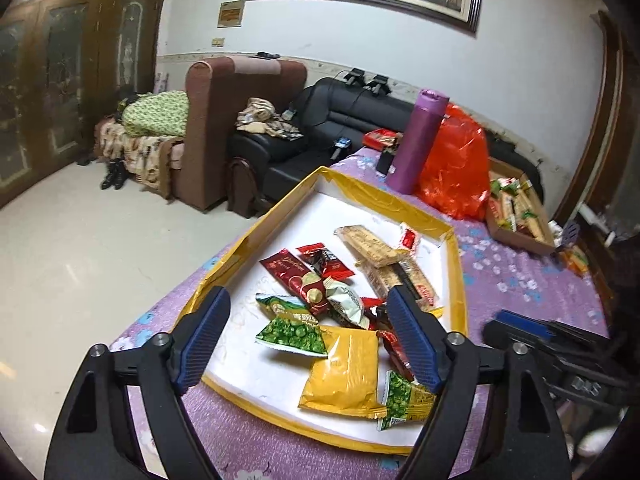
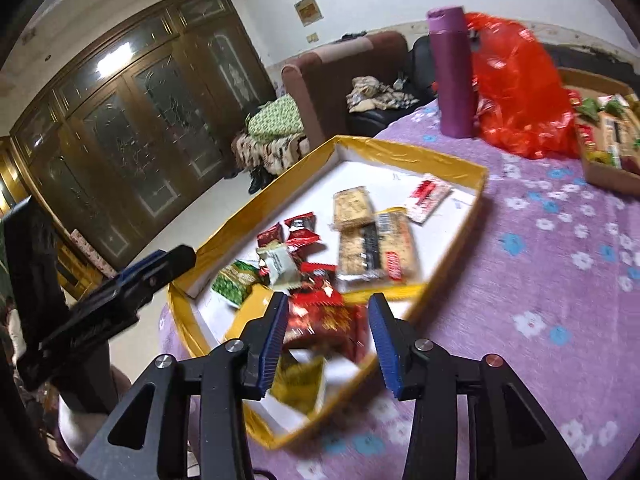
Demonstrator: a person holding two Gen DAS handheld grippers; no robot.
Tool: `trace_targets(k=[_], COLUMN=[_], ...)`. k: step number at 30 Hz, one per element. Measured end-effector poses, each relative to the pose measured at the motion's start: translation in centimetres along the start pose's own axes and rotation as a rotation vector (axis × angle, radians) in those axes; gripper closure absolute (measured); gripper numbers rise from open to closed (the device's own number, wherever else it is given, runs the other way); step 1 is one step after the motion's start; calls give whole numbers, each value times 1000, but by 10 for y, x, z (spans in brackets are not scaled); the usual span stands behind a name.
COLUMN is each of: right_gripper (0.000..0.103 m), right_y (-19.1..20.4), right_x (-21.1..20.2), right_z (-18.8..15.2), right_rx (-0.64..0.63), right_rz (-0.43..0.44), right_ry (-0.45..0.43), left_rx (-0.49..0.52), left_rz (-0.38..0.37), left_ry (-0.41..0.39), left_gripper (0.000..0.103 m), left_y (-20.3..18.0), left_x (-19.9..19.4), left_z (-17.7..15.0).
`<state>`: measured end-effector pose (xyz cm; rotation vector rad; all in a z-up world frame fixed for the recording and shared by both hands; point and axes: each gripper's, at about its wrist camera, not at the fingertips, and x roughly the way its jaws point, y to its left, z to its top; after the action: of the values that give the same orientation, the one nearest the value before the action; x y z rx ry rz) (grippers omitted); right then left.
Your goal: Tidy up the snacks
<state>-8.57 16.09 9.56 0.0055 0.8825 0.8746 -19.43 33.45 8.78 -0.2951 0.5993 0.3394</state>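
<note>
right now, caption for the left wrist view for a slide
Left claw open above a yellow-rimmed tray of mixed snack packets on a purple floral tablecloth.

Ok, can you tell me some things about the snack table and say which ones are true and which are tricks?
1. The snacks lie in a yellow-rimmed tray. True.
2. The purple bottle has tipped over. False: it stands upright beside the red plastic bag.
3. The left gripper is squeezing the yellow packet. False: its jaws are open above the snacks, gripping nothing.
4. The tablecloth is purple with flowers. True.
5. The cardboard box behind the bag is empty. False: it holds more snacks.
</note>
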Motion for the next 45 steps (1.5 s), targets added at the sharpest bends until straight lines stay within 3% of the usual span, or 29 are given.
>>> trace_targets(k=[5,14,21,31,38,42,45], right_gripper=[55,46,43,38,38,38,38], right_y=[-13,-52,-75,-85,-98,-104,-106], right_x=[-39,-121,-162,-175,-175,-169,-165], right_z=[-21,-45,-65,-83,-88,-90,-91], right_rx=[-33,-16,16,19,55,69,71], right_rz=[-67,-172,-207,-219,-214,-213,-217], right_ry=[-65,-216,-285,-315,-308,-288,-280], left_rx=[65,173,264,357,361,288,162], left_rz=[84,145,142,127,82,178,185], left_ry=[5,-18,-41,-21,35,52,128], left_gripper=[21,20,19,19,19,19,19], left_y=[-27,-87,-135,-176,-172,-125,-74], left_x=[-9,-33,-48,-51,-35,-16,3], left_z=[-4,-11,-19,-33,-32,-13,-4])
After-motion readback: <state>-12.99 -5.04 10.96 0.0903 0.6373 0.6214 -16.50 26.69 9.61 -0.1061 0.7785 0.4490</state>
